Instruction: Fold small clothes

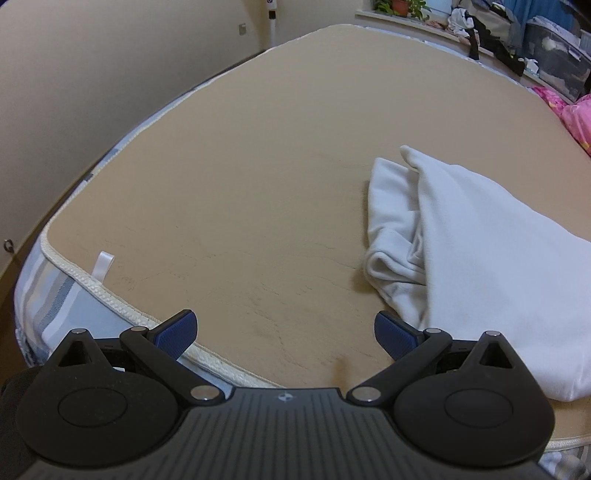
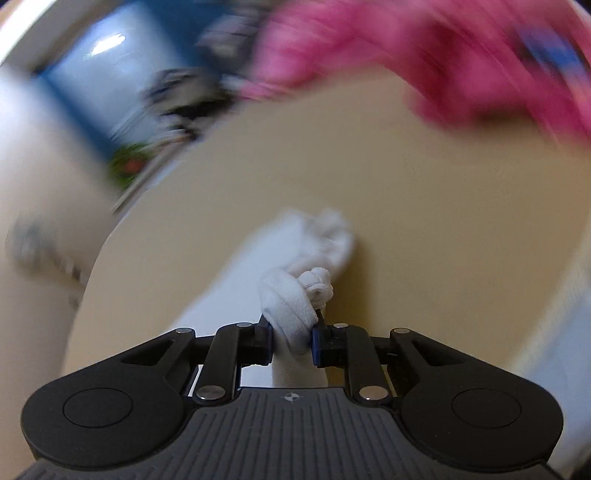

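A white garment (image 1: 480, 251) lies bunched on the tan mat (image 1: 258, 184) at the right of the left wrist view, part of it pulled up into a slanting sheet. My left gripper (image 1: 284, 336) hovers open over the mat's near edge, to the left of the cloth, with nothing between its blue pads. In the blurred right wrist view my right gripper (image 2: 291, 341) is shut on a thick bunched fold of the white garment (image 2: 291, 306), which trails away below and to the left of the jaws.
Pink fabric (image 1: 576, 110) lies at the mat's far right, also as a pink heap (image 2: 424, 62). A striped mattress edge (image 1: 44, 306) shows under the mat at the left. Potted plants, bags and boxes (image 1: 517, 33) crowd the sill behind. A pale wall (image 1: 92, 92) stands at the left.
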Demonstrator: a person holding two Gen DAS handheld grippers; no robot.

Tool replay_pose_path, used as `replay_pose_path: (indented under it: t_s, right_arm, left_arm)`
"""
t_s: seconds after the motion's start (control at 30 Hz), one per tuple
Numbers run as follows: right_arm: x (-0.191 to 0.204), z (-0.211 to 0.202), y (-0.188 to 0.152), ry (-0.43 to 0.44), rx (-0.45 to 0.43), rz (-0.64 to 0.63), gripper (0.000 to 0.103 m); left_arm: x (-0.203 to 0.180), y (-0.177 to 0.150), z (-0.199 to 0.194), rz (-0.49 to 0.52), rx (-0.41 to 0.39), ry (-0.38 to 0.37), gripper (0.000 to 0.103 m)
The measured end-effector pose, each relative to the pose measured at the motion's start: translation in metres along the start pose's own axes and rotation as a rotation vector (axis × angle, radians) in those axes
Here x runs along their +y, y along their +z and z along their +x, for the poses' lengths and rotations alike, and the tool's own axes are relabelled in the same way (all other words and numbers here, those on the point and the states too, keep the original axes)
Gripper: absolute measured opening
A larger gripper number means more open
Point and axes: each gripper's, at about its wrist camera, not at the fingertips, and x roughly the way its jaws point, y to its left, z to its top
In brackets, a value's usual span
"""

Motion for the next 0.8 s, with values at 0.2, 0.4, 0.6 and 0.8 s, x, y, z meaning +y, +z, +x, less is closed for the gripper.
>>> replay_pose_path:
  t_s: [0.2, 0.4, 0.6, 0.8]
  right_arm:
    - [0.204, -0.008, -0.079, 0.251, -0.070, -0.778, 0.019]
    - [0.245, 0.016, -0.216, 0.340, 0.215, -1.156, 0.025]
    - [0.214, -0.001, -0.186, 0.522, 0.330, -0.927, 0.050]
    - [0.167, -0.025, -0.140, 0.532, 0.337, -0.733, 0.048]
  left_arm:
    - [0.040, 0.012, 0.008, -0.089, 0.005, -0.070, 0.102]
    - [0.069, 0.015, 0.017, -0.121, 0.029, -0.072, 0.102]
    - [0.067, 0.013, 0.023, -0.119, 0.044, -0.126, 0.102]
    - [0.048, 0.018, -0.011, -0.106, -0.048, -0.300, 0.102]
